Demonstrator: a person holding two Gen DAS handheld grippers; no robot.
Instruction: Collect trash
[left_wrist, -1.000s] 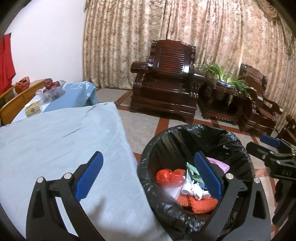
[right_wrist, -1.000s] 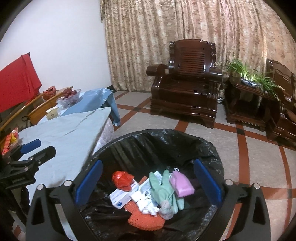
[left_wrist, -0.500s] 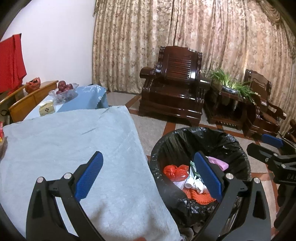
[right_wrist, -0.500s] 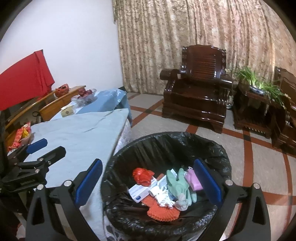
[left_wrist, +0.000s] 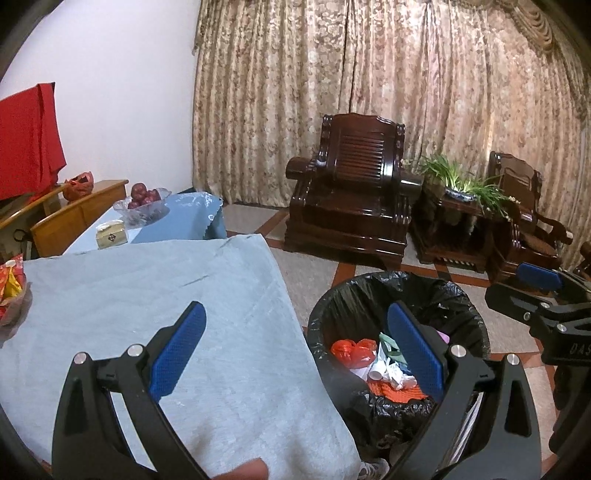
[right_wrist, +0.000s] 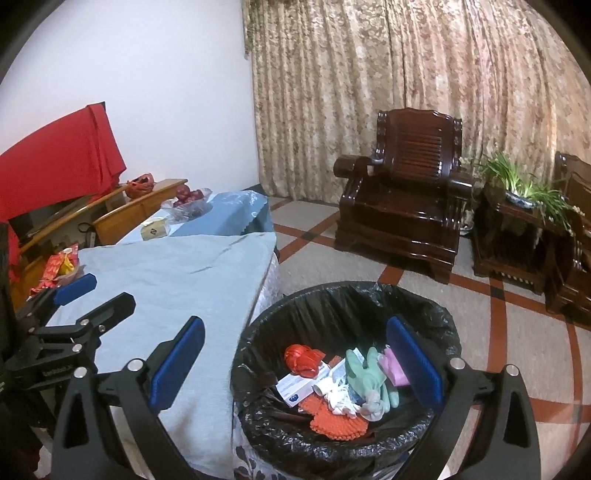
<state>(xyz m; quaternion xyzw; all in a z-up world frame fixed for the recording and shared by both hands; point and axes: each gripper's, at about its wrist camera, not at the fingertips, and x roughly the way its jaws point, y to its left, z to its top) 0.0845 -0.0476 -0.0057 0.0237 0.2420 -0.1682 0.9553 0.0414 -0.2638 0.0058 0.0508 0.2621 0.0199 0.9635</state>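
Observation:
A bin lined with a black bag (right_wrist: 369, 295) (left_wrist: 332, 306) stands on the floor beside a table with a pale blue cloth (left_wrist: 147, 295) (right_wrist: 177, 273). Inside lie a red crumpled bag (right_wrist: 303, 360) (left_wrist: 349, 350), green gloves (right_wrist: 367, 376), a pink item (right_wrist: 391, 369), a white card (right_wrist: 295, 387), white scraps (right_wrist: 338, 395) and orange netting (right_wrist: 332, 421). My left gripper (left_wrist: 295, 350) is open and empty over the table's right edge. My right gripper (right_wrist: 295, 350) is open and empty above the bin's left rim.
Red and yellow snack wrappers (right_wrist: 59, 266) (left_wrist: 11, 284) lie at the table's left edge. Farther back sit a small box (left_wrist: 110, 234) and a glass bowl of red fruit (left_wrist: 144, 199). Dark wooden armchairs (left_wrist: 351, 192) and a potted plant (left_wrist: 465, 184) stand before the curtain.
Both grippers have pulled back and up from the bin, so more of the table and room shows. Both stay open and empty.

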